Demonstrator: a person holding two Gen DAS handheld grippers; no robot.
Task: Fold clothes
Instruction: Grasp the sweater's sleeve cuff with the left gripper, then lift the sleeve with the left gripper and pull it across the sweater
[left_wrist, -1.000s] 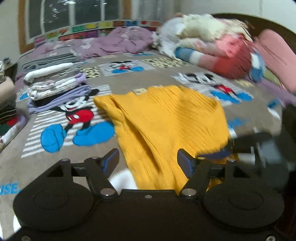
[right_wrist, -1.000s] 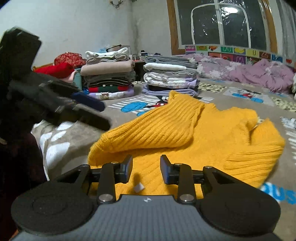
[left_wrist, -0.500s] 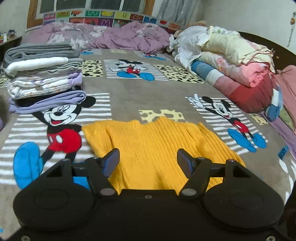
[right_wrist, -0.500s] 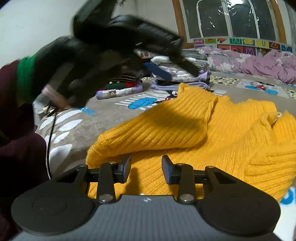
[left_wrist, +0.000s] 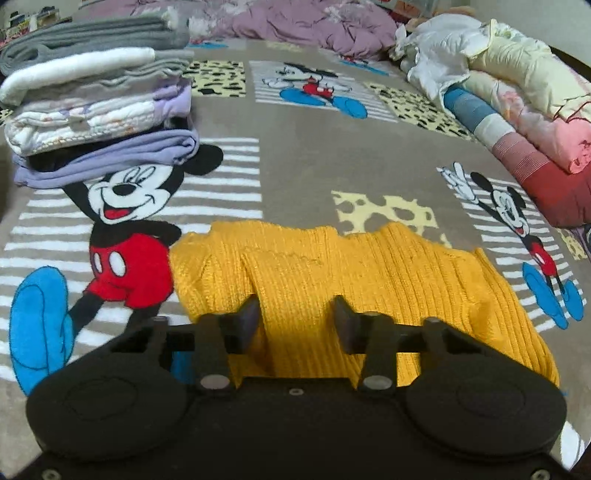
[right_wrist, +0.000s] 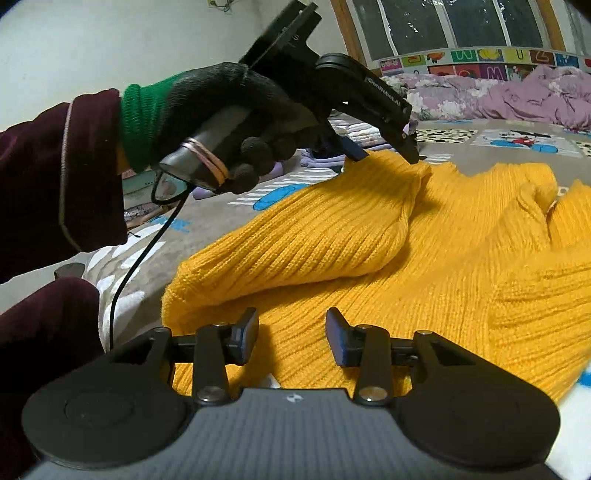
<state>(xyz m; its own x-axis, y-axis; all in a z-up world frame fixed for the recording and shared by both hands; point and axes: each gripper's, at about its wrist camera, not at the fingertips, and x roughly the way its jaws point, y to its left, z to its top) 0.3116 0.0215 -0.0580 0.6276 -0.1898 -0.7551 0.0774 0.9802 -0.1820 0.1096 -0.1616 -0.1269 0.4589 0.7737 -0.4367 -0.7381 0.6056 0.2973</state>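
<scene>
left wrist view: the yellow sweater (left_wrist: 332, 273) lay on the cartoon bedspread (left_wrist: 295, 147) by the near edge of the bed, part folded, with a thick ridge of knit running up the middle.
left gripper (left_wrist: 295, 317): jaws were closing, with that ridge of sweater sitting between them. pads looked like they were meeting the knit on both sides, so i'd call it a pinch on the fold, probably to carry it over.
folded stack (left_wrist: 99, 107): sat toward the far left of the bed, well apart from the sweater. looked like the done pile, kept out of the way.
bundled bedding (left_wrist: 517, 103): pushed along the right edge, i guess to leave room in the middle.
right wrist view: same sweater (right_wrist: 424, 251), one sleeve or side flap doubled over the body.
right gripper (right_wrist: 291, 332): jaws partly open and opening, hovering just over the near hem. nothing held that i could see.
gloved hand (right_wrist: 229, 122): held the left gripper (right_wrist: 384, 155), tips down into the far fold of the sweater.
guess: right one stayed low to pin or grab the hem.
</scene>
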